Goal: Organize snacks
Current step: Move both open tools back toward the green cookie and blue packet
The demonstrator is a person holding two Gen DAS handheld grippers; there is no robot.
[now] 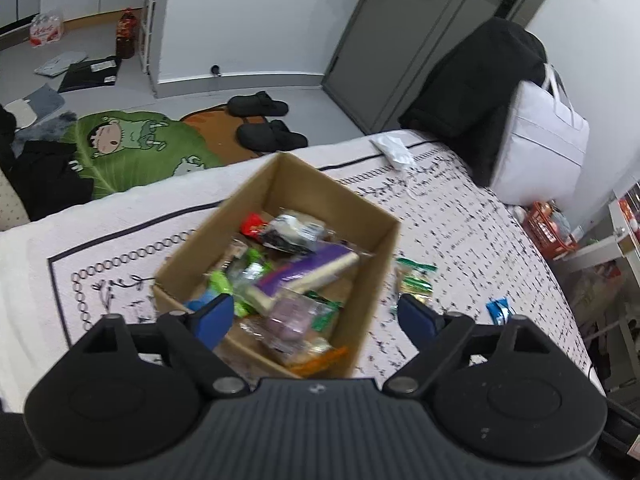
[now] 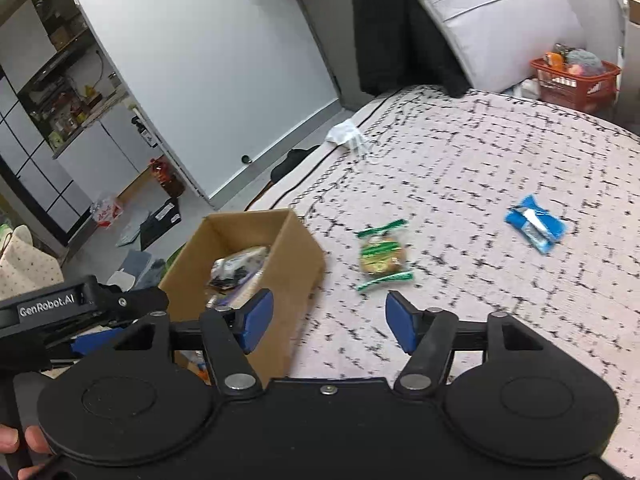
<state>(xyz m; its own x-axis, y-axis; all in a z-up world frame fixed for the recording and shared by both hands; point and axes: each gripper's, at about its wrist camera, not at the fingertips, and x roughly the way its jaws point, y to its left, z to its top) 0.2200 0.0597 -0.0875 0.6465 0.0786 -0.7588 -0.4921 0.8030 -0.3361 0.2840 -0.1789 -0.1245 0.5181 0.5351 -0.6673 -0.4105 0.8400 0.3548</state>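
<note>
Left wrist view first. Left gripper [image 1: 316,314] spread wide, holding nothing, hovering over the near edge of the open brown cardboard box [image 1: 384,240]. Box sitting on the pale bed cover with black marks [image 1: 480,232], likely so every snack ends up in one place. Filled already with a jumble of packets, among them a long purple-wrapped bar [image 1: 304,276] lying slantwise on top. One blue pad [image 1: 218,314] above the packets in the box, the other past the box wall, over the cover. Just outside the box, close to that far pad, a clear cookie packet with green ends [image 1: 414,276]. Farther along the cover, a small blue wrapper [image 1: 500,309], well apart from the box.

Right wrist view next. Right gripper [image 2: 330,322] also spread wide and empty, held above the cover just beside the box [image 2: 300,248]. Cookie packet [image 2: 382,256] straight ahead of the open jaws, near but not touching, probably the next thing to grab. Blue wrapper [image 2: 536,226] off to the right, well apart from the pads. Both still loose on the cover, so probably a little sorting left. Left gripper [image 2: 100,336] peeking in at the left edge, over the box.
</note>
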